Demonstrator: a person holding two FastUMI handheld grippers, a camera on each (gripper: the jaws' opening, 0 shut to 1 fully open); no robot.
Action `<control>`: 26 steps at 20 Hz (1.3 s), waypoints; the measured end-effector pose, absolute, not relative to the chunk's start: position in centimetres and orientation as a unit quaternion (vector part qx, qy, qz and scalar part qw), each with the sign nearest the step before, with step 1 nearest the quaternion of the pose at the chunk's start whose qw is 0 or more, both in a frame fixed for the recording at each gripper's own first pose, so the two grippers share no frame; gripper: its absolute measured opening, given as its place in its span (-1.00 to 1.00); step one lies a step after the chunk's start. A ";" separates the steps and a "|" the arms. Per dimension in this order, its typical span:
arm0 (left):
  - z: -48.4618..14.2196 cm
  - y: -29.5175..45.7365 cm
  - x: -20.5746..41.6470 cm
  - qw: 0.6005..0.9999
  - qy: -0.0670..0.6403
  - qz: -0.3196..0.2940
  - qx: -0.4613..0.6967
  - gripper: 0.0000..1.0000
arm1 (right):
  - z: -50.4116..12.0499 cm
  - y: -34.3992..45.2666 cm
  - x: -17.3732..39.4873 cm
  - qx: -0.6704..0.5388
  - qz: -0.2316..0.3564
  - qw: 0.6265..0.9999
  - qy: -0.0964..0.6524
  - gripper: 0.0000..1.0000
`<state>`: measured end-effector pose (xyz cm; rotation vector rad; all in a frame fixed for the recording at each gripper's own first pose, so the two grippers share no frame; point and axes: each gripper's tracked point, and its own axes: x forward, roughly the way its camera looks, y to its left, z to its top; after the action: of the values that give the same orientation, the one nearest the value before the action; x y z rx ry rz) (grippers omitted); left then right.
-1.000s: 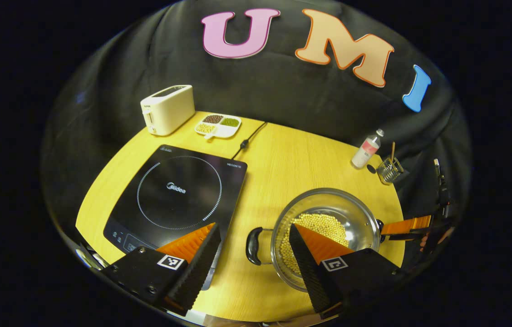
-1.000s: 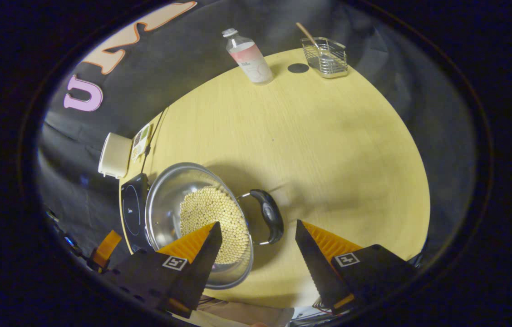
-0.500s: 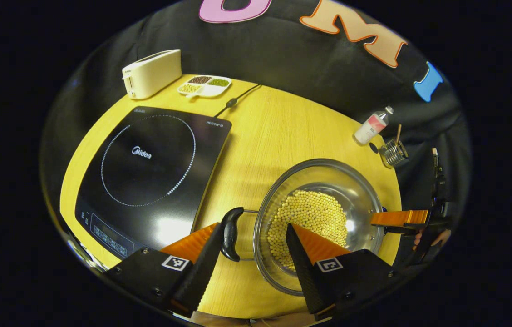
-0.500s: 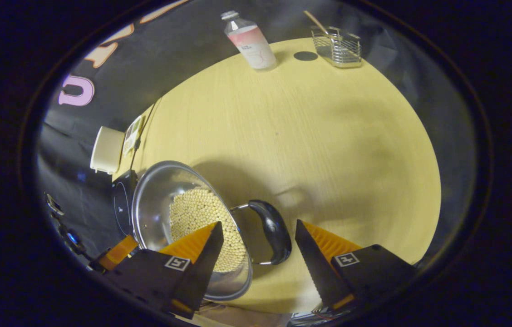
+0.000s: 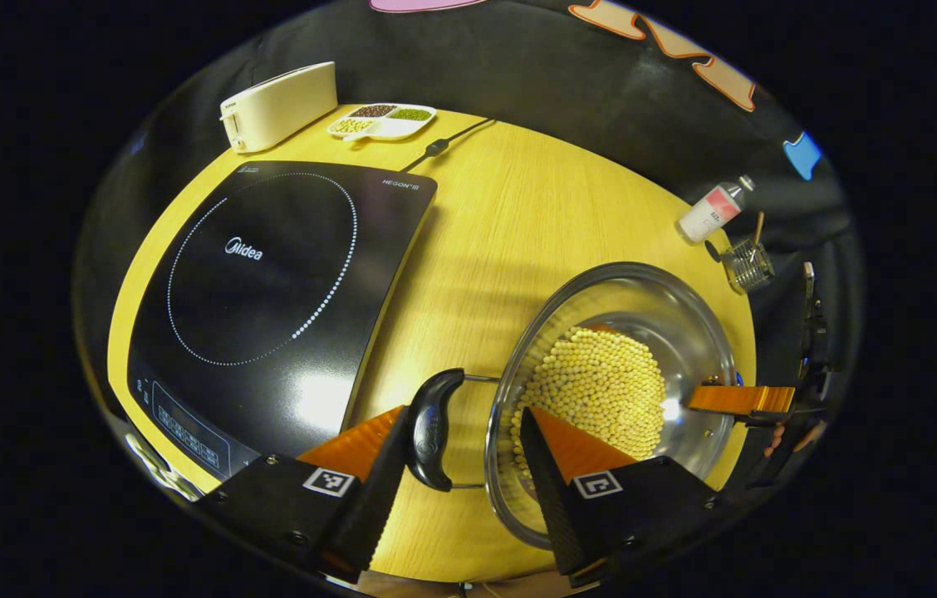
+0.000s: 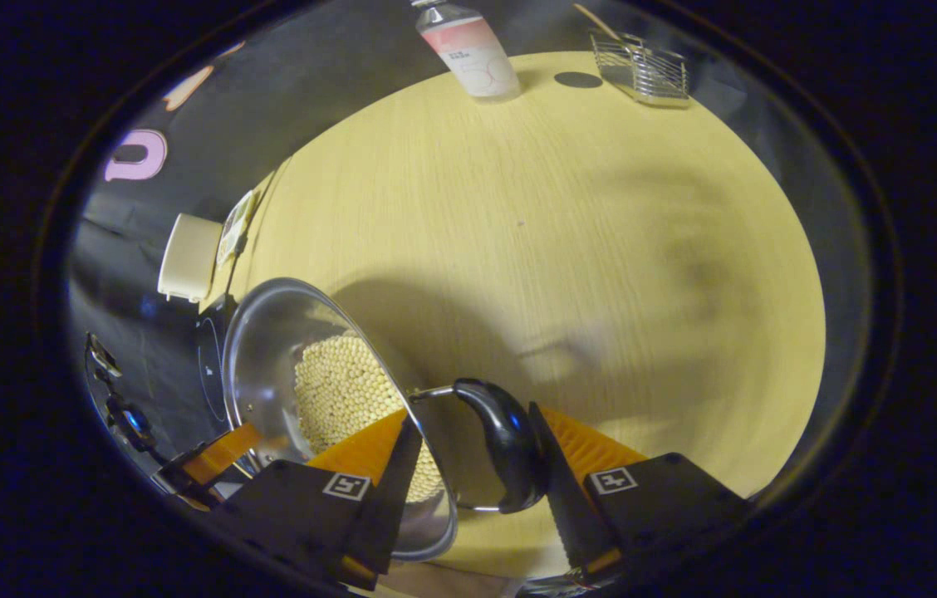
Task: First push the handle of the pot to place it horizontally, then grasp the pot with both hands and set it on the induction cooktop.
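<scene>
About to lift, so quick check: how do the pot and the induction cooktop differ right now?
The pot is round, shiny metal; the induction cooktop is a flat black slab. The pot holds pale beans; the cooktop's top is bare. Both sit on the yellow table.

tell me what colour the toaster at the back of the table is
Cream white; the toaster shows best in the left gripper view.

pot (image 5: 614, 390) sits on the table (image 5: 502, 216), right of the induction cooktop (image 5: 269, 282).
</scene>
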<state>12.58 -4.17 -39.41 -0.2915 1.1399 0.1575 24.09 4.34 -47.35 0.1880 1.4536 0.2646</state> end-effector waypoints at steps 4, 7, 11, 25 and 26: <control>-40.8 -4.0 12.5 0.820 0.549 0.075 -0.144 0.32 | -47.7 4.0 24.1 0.068 0.125 0.738 0.660 0.31; -41.3 -4.2 12.5 0.813 0.559 0.066 -0.149 0.31 | -48.4 4.0 23.9 0.060 0.131 0.737 0.660 0.18; -41.1 -4.0 12.6 0.813 0.557 0.063 -0.157 0.25 | -48.4 4.2 24.0 0.072 0.135 0.741 0.654 0.11; -39.6 -3.9 10.6 0.799 0.587 0.017 -0.125 0.12 | -45.1 2.5 19.6 0.059 0.114 0.776 0.618 0.04; -39.3 -3.6 10.9 0.805 0.580 0.006 -0.120 0.12 | -44.5 2.6 19.3 0.061 0.110 0.783 0.610 0.04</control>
<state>10.85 -3.62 -39.25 -0.2578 1.2424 0.0130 19.27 2.60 -44.53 0.1313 1.3160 0.2367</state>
